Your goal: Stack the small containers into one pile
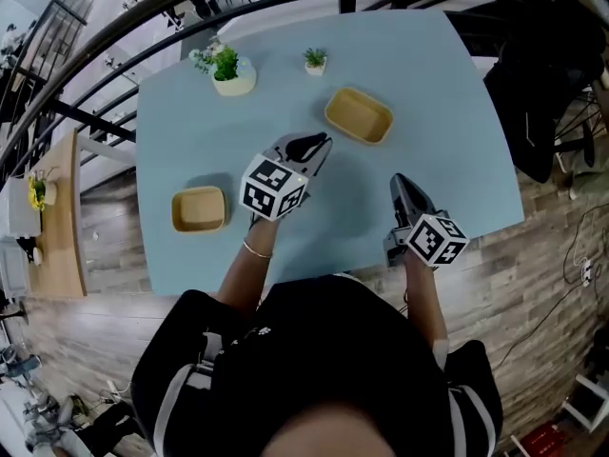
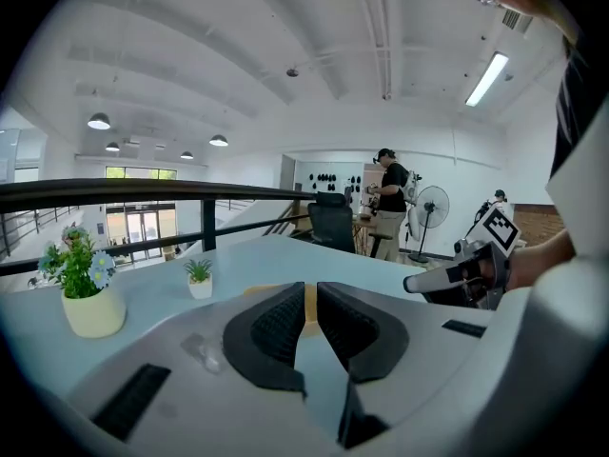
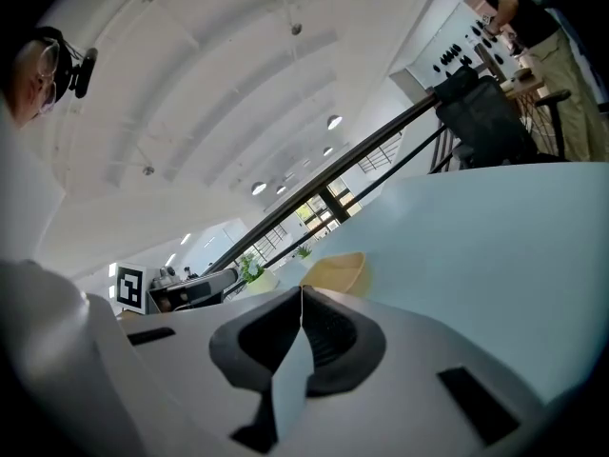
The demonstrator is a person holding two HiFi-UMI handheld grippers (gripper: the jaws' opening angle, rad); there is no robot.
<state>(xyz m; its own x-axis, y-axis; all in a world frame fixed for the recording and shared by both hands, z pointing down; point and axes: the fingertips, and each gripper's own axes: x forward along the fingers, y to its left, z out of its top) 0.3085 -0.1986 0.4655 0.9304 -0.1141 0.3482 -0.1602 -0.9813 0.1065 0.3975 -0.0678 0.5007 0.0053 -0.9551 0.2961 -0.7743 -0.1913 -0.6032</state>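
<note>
Left tool (image 1: 319, 144): pads drawn almost together, only a thin slit between them in the left gripper view (image 2: 310, 298); nothing clamped, nothing touched.
Left tool, position: raised over the middle of the tabletop (image 1: 447, 112), tip aimed at the far container (image 1: 359, 115), near it but apart.
Right tool (image 1: 402, 181): pads meeting at the tips in the right gripper view (image 3: 302, 298); empty.
Right tool, position: over the right front part of the tabletop, aimed away from the person, apart from both containers.
Containers: 2, both yellow, both open side up, both flat on the tabletop, well apart from each other; not stacked.
Far container: rectangular, right of centre towards the back; long axis running from upper left to lower right in the head view; seen just past the right tool's tips in the right gripper view (image 3: 338, 272).
Near container (image 1: 199, 208): close to square, at the left front, sides roughly in line with the tabletop's front edge; long axis not clear.
Other items: larger potted plant (image 1: 228, 69) and small potted plant (image 1: 315, 61) at the back edge, upright.
</note>
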